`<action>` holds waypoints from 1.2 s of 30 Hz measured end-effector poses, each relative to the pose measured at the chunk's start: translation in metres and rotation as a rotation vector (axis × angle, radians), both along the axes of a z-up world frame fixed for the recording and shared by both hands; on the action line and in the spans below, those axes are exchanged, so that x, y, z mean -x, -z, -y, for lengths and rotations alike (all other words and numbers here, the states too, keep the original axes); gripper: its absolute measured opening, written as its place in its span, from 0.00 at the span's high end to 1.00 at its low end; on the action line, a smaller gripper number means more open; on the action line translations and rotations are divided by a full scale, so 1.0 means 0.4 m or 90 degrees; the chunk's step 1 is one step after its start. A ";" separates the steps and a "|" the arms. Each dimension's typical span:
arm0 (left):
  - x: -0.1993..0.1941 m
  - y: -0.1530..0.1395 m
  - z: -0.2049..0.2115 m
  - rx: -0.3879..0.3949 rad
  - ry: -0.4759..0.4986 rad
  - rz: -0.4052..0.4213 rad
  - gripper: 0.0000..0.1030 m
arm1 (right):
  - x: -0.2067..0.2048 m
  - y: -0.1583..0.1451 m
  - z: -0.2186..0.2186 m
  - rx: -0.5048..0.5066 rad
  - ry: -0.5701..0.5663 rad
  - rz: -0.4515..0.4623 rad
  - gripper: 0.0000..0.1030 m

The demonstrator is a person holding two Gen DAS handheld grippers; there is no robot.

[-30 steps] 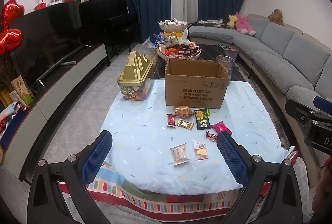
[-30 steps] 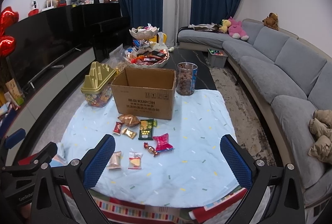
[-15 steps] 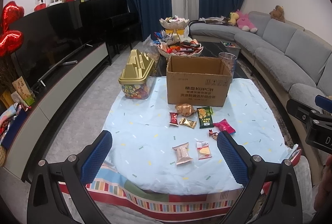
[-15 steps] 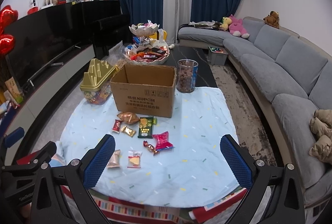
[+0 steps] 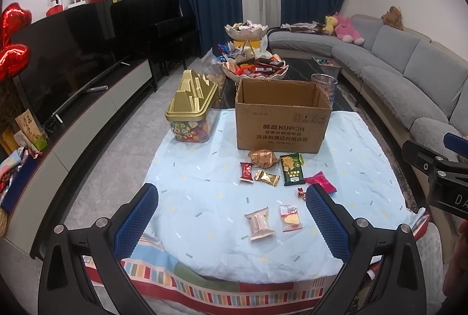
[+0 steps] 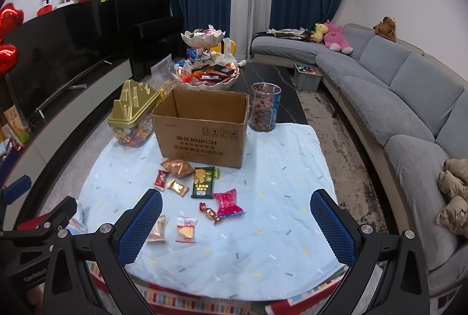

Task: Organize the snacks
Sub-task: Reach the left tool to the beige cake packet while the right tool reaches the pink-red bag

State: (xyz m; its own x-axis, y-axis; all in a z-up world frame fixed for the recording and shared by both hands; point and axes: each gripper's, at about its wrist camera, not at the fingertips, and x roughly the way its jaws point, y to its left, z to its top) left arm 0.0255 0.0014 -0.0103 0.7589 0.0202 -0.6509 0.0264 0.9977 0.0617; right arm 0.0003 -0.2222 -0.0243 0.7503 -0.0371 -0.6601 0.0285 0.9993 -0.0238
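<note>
An open cardboard box (image 5: 282, 123) (image 6: 201, 136) stands on a table under a light blue cloth (image 5: 204, 198). In front of it lie several small snack packs: a green packet (image 5: 291, 169) (image 6: 204, 179), a pink packet (image 5: 320, 182) (image 6: 227, 202), a copper foil bag (image 5: 262, 157) (image 6: 177, 167), a red pack (image 5: 246, 171), a gold pack (image 5: 266, 177), a beige bar (image 5: 260, 223) (image 6: 157, 228) and a clear cracker pack (image 5: 289, 218) (image 6: 186, 228). My left gripper (image 5: 231, 226) and right gripper (image 6: 237, 230) both hover open at the near edge, holding nothing.
A gold-lidded candy container (image 5: 191, 113) sits left of the box. A clear jar of round snacks (image 6: 264, 107) stands behind its right corner. A tiered dish of sweets (image 6: 206, 75) is farther back. A grey sofa (image 6: 409, 110) runs along the right, a TV console (image 5: 73, 110) along the left.
Both grippers have drifted slightly closer to the table, so the box and snacks look a little larger. Nothing on the table has moved.
</note>
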 end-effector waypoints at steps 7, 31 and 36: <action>-0.048 0.034 0.024 -0.012 0.005 -0.013 0.01 | -0.053 0.035 0.006 0.010 -0.001 -0.017 0.01; -0.187 0.237 0.054 0.025 -0.041 -0.130 0.09 | -0.207 0.227 0.004 0.034 -0.055 -0.093 0.05; -0.217 0.282 0.054 0.036 -0.053 -0.166 0.13 | -0.247 0.267 0.002 0.036 -0.068 -0.109 0.07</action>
